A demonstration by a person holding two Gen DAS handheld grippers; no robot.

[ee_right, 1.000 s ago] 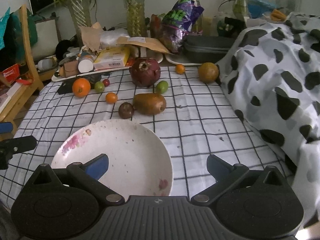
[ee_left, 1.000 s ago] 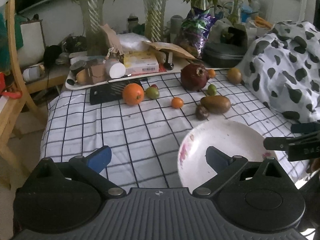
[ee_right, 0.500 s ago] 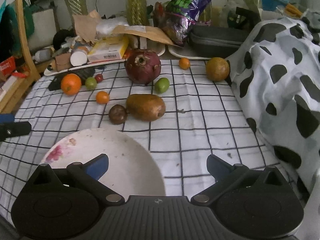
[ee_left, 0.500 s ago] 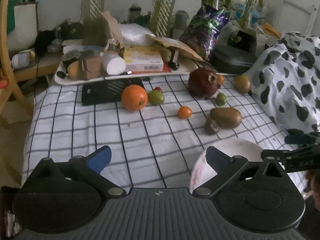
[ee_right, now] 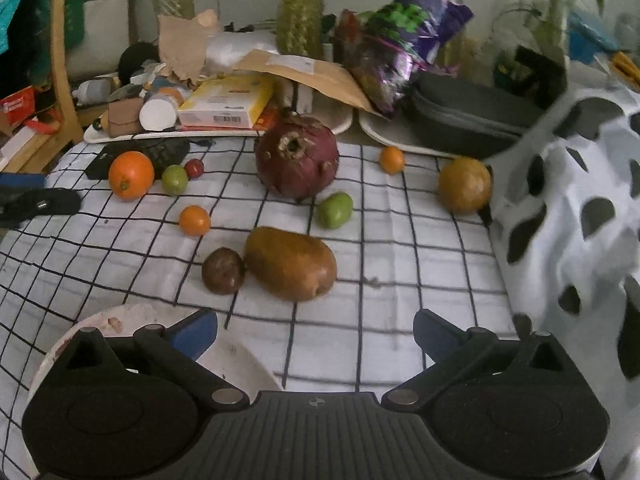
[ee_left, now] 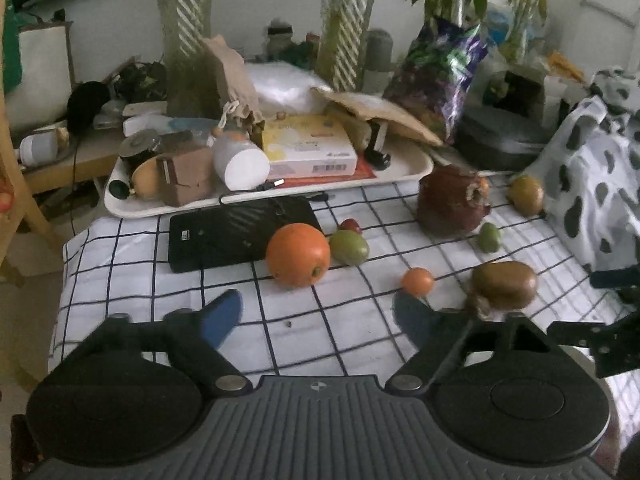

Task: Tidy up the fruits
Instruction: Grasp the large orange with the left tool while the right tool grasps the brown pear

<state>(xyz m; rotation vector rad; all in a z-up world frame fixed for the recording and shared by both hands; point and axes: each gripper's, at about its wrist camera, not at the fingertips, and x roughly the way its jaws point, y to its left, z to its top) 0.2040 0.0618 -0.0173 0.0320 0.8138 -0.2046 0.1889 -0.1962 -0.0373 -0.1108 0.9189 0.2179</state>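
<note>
Fruits lie on a checked cloth. In the left wrist view my open, empty left gripper [ee_left: 318, 320] sits just short of a large orange [ee_left: 298, 255], with a green fruit [ee_left: 349, 247] beside it, a small orange [ee_left: 417, 282] and a brown mango [ee_left: 504, 285] to the right. In the right wrist view my open, empty right gripper [ee_right: 314, 334] is just short of the brown mango [ee_right: 291, 263] and a dark round fruit [ee_right: 223, 271]. A red pomegranate [ee_right: 297, 158] stands behind. A white bowl [ee_right: 244, 364] is partly hidden under the right gripper.
A cluttered white tray [ee_left: 132, 206] with boxes and a black slab [ee_left: 240, 232] border the far edge. A spotted white cloth [ee_right: 576, 200] rises on the right. A yellow-brown fruit [ee_right: 464, 185], a green fruit [ee_right: 335, 210] and small oranges lie between. A wooden chair [ee_left: 16, 184] stands left.
Both grippers have moved forward over the cloth toward the fruits. The bowl has dropped out of the left view and slid under the right gripper.
</note>
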